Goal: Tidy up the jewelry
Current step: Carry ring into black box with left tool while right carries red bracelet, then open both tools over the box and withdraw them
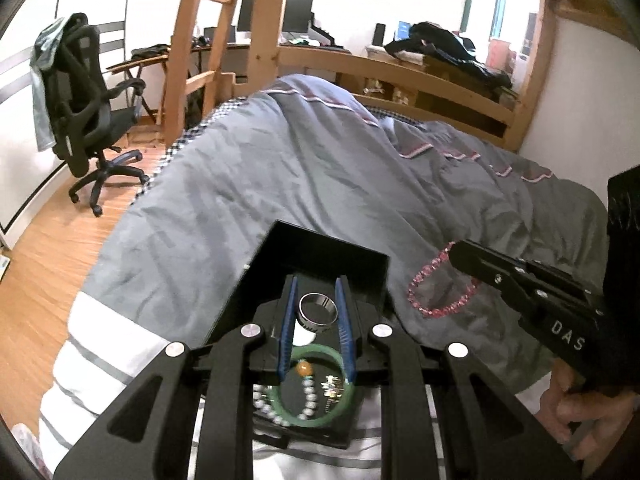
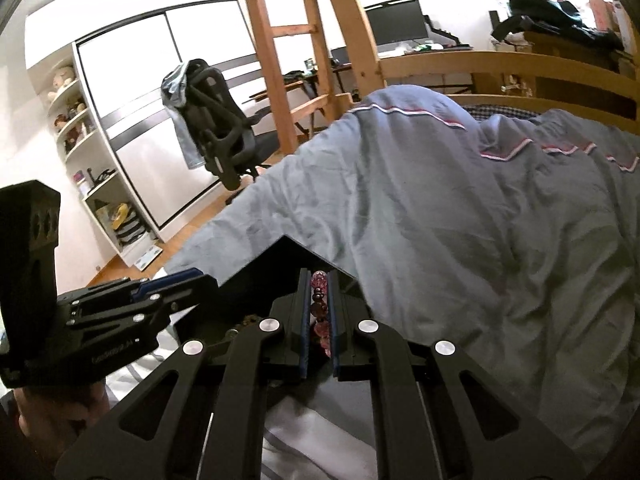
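Left gripper (image 1: 318,312) pinching silver ring (image 1: 318,312) over black jewelry box (image 1: 320,256) on bed. Right gripper (image 2: 320,312) clamped on pink bead bracelet (image 2: 320,304), probably lifted. Step: carrying pieces boxward. Next: lower, release inside.

Each camera rides its own hand-held gripper, looking forward and down along the fingers, close over the bed (image 1: 300,184); the left view faces the footboard and desk; the right view angles leftward toward the wardrobe (image 2: 132,120); both share the grey duvet (image 2: 460,208), office chair (image 1: 84,112) and ladder (image 2: 280,40).
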`<control>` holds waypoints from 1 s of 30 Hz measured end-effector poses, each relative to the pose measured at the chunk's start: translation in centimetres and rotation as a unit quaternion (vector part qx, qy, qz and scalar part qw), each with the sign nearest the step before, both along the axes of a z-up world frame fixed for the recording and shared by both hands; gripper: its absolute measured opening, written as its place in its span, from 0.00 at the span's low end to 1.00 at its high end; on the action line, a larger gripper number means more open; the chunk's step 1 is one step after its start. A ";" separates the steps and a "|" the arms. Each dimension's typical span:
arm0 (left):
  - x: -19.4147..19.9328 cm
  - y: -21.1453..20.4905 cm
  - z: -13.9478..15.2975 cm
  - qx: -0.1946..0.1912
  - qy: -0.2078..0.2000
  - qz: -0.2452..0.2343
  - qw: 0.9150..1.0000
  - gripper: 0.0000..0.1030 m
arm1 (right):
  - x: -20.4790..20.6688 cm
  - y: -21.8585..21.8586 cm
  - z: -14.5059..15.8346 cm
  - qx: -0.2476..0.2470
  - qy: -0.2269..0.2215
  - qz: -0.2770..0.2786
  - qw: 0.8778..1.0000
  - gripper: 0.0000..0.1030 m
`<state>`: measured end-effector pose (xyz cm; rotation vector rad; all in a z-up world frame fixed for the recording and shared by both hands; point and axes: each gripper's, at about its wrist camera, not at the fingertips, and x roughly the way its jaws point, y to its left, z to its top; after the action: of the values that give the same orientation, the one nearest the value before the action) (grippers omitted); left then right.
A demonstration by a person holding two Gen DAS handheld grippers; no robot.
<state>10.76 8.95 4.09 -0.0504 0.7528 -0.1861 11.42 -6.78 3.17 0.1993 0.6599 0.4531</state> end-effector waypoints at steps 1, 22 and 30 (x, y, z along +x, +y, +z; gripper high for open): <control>0.0 0.4 0.1 -0.001 -0.001 0.002 1.000 0.18 | 0.0 0.2 0.1 0.001 0.000 0.003 1.000 0.08; 1.0 2.6 -2.7 -0.015 0.051 0.011 0.999 0.18 | 1.1 3.7 -2.0 0.097 0.055 0.083 0.990 0.08; 1.4 2.8 -3.8 -0.006 0.075 0.031 0.997 0.22 | 1.0 4.8 -3.3 0.088 0.074 0.094 0.989 0.11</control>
<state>12.12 11.76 0.31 -0.1006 0.8985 -0.1279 12.46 -1.98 -0.10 0.3421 0.7880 0.6837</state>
